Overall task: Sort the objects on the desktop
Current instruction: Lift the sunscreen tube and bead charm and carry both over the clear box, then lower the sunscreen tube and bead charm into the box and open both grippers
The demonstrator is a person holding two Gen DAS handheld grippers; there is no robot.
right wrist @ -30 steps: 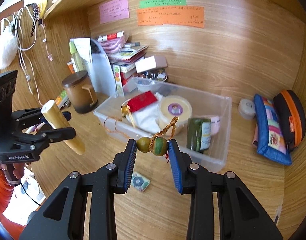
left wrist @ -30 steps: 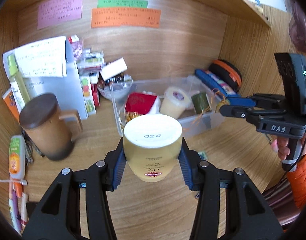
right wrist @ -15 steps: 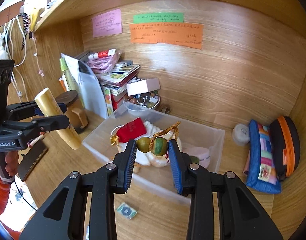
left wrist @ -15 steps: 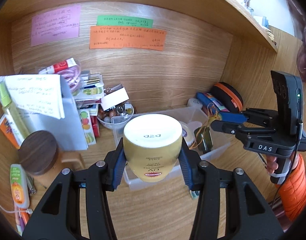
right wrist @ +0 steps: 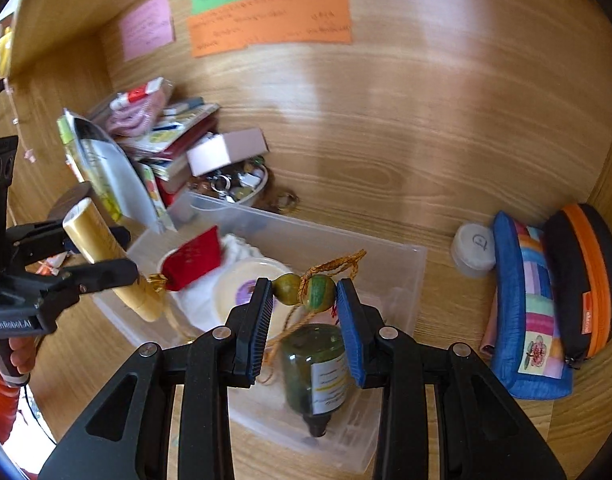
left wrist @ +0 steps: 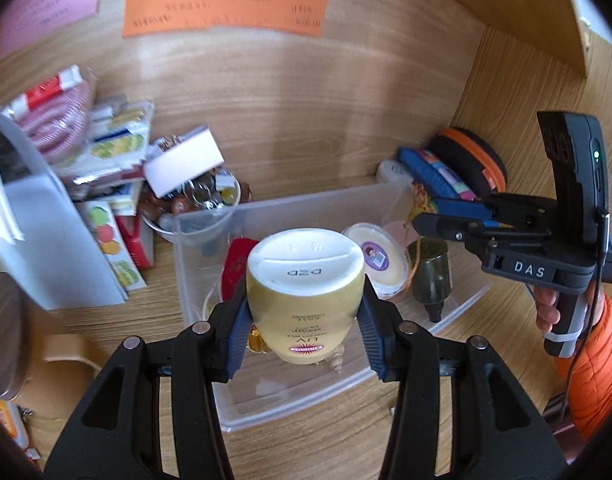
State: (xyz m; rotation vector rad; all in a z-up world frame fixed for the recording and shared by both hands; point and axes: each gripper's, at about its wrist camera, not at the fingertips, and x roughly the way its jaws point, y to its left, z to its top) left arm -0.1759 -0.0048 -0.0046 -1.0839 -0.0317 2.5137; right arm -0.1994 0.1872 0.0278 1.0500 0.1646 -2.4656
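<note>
A pale gold plastic sunscreen tube (left wrist: 305, 292) with a white cap is clamped between the blue pads of the left gripper (left wrist: 305, 322), cap end pointing away from the camera, held in the air above the near left part of a clear plastic storage bin (left wrist: 390, 199) on a wooden desk (left wrist: 118, 320). The right gripper (right wrist: 305, 312) grips a pair of green and olive beads (right wrist: 305, 290) strung on a braided orange cord (right wrist: 334, 261), also above the bin. Inside the bin lie a red cloth pouch (right wrist: 194, 254), a round cream tub with a purple label (left wrist: 376, 258) and a dark green glass bottle (right wrist: 316, 364) on its side. Behind the bin's left corner sits a small bowl of metal trinkets (left wrist: 204, 200). To the right, near the desk's side wall, stand a blue patchwork pencil case (right wrist: 534, 312) and a black case with an orange zip (right wrist: 586, 276)
</note>
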